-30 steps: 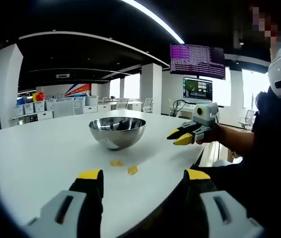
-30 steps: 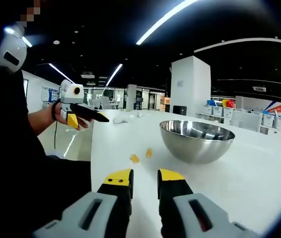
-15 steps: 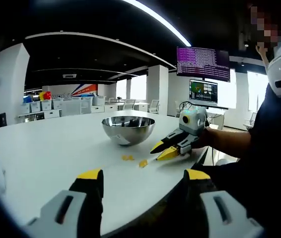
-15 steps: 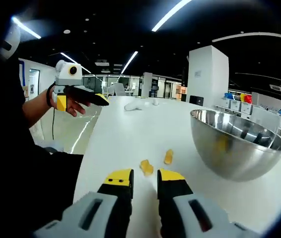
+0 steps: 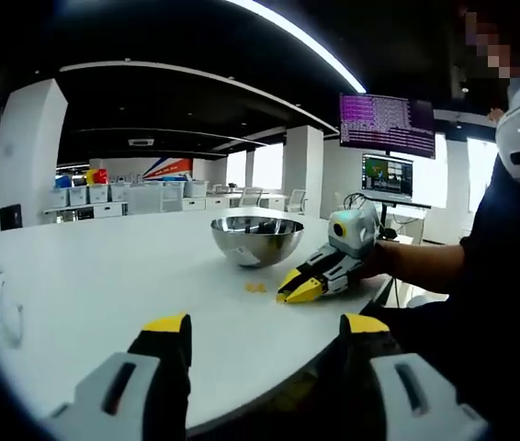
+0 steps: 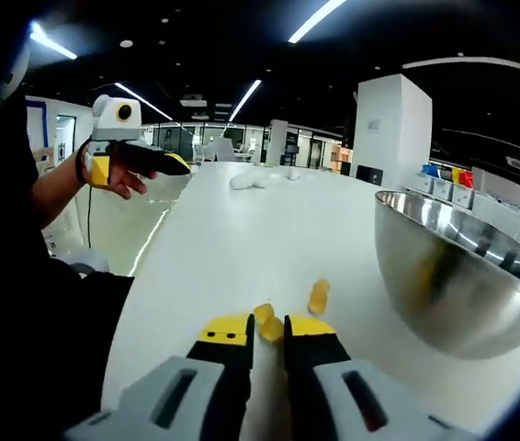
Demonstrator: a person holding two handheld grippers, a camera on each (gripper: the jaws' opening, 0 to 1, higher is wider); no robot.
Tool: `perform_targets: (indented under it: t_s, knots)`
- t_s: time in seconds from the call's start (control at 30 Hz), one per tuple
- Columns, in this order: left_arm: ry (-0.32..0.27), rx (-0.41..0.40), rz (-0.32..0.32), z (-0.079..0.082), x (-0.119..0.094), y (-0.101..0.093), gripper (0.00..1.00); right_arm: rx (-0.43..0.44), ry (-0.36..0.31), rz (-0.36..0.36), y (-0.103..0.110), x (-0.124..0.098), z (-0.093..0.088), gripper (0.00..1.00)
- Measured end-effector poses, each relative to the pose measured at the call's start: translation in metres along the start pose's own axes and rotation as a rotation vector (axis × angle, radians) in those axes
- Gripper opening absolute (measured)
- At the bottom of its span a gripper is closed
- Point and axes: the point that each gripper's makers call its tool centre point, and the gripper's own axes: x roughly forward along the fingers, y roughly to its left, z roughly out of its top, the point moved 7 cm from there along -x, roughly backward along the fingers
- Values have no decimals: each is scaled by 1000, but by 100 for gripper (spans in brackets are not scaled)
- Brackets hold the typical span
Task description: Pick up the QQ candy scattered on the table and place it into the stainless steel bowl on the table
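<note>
Lying small and yellow, QQ candy (image 6: 266, 322), white table (image 6: 242, 239)

This is a large open-plan office or lab floor. A dark ceiling carries long linear light strips (image 5: 297, 39), and broad white square columns (image 6: 390, 126) rise from the floor. A long white table (image 5: 104, 285) with a rounded edge runs through the foreground. Two monitors (image 5: 388, 147) hang one above the other, the upper one full of text lines, the lower showing a colourful display. Along the far wall, white shelving holds rows of white storage bins (image 5: 76, 196), with red and yellow items on top. White office chairs (image 5: 292, 200) and desks stand further back beside bright windows.
</note>
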Motion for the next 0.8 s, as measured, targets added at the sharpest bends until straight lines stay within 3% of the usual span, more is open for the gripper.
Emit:
perform_targets:
  t_s: [0.33, 0.47, 0.67, 0.8]
  knots:
    - [4, 0, -12, 0, 5, -3, 65, 1, 0, -8, -2, -3, -1, 10]
    - [5, 3, -15, 2, 7, 0, 65, 25, -28, -16, -4, -13, 3, 9]
    - [10, 10, -30, 4, 17, -6, 65, 24, -62, -44, -4, -41, 11, 9]
    - [16, 14, -51, 4, 27, -11, 65, 34, -99, -81, -8, -74, 16, 9]
